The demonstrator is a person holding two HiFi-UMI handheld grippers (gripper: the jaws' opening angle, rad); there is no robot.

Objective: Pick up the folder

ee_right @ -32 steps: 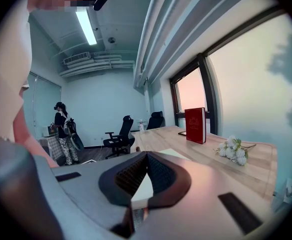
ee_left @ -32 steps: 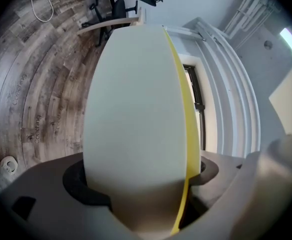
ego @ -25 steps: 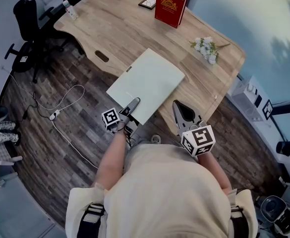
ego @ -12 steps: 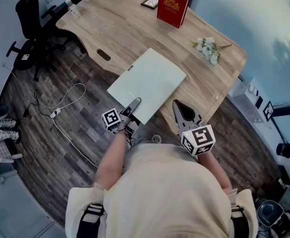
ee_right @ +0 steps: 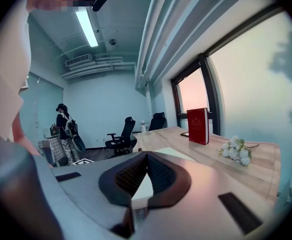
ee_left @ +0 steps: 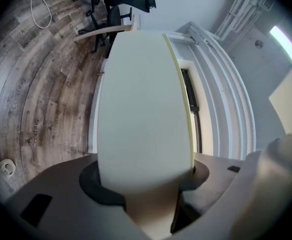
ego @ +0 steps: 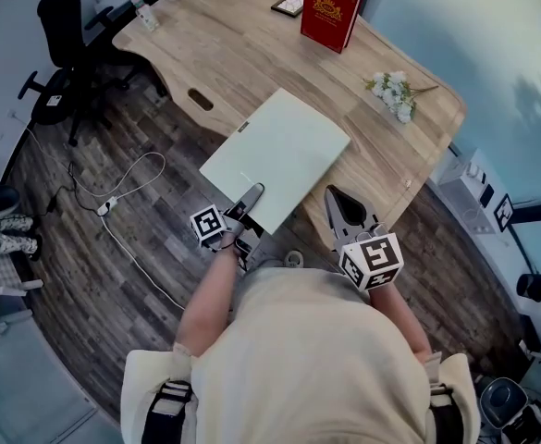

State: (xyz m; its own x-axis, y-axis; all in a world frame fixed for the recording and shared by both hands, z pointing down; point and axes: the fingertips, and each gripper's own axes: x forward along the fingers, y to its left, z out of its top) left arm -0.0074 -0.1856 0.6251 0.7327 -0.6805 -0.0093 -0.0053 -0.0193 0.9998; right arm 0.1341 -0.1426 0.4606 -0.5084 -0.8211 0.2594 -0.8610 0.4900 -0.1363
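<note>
A pale green folder (ego: 279, 155) lies flat on the wooden table (ego: 224, 54), its near corner sticking out past the table's front edge. My left gripper (ego: 250, 192) has that near edge between its jaws, which are closing on it. In the left gripper view the folder (ee_left: 141, 109) runs from between the pads straight away from the camera, and the left gripper (ee_left: 146, 184) presses on it. My right gripper (ego: 342, 200) hovers at the table's front edge, right of the folder, touching nothing. Seen from its own camera, the right gripper (ee_right: 146, 156) has its tips together and holds nothing.
At the table's far side are an upright red book (ego: 330, 10), a small picture frame (ego: 288, 5) and a bottle (ego: 142, 9). White flowers (ego: 395, 95) lie at the right. An office chair (ego: 62, 40) and a cable with a power strip (ego: 108, 204) are on the floor at the left.
The left gripper stays on the folder's near edge and has hardly shifted. The head view has moved a little. The right gripper has kept still.
</note>
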